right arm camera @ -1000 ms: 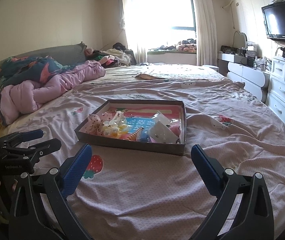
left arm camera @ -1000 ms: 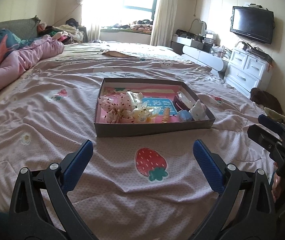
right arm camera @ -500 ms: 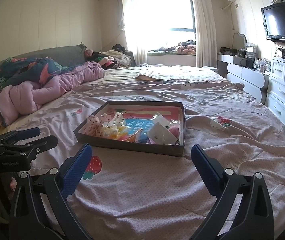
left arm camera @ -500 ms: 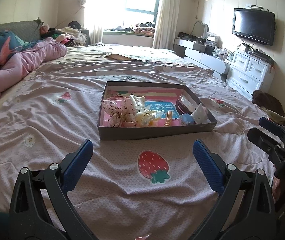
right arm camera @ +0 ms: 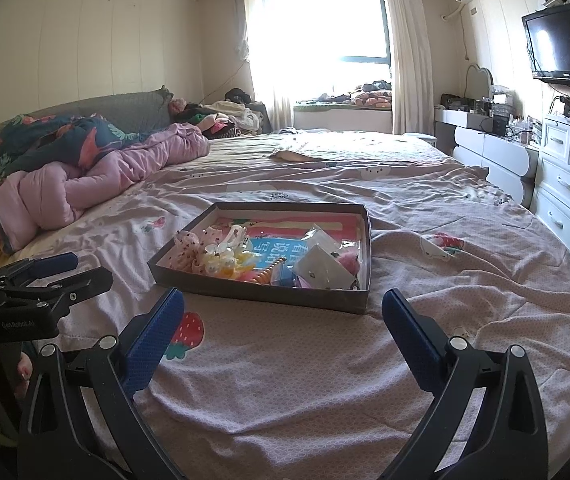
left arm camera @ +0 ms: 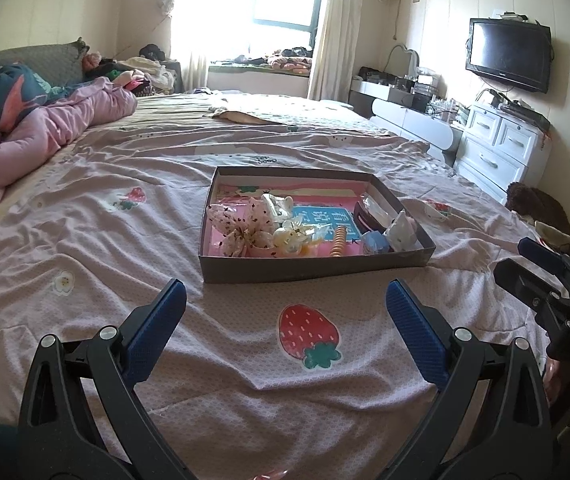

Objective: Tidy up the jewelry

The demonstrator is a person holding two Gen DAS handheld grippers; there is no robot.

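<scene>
A shallow grey cardboard box lies on the bed, holding a jumble of hair accessories and jewelry: a spotted fabric bow, pale clips, an orange coil, small clear packets. My left gripper hovers open just short of the box's near wall, nothing between its blue pads. My right gripper is likewise open and empty before the box's near right side. Each gripper shows at the other view's edge.
The pink bedspread with a strawberry print spreads all around the box. A rolled pink quilt lies at the left. White drawers and a wall television stand at the right.
Both cameras have tilted up slightly and eased back, so the box sits a little lower and farther in view. Neither gripper has changed its opening.
</scene>
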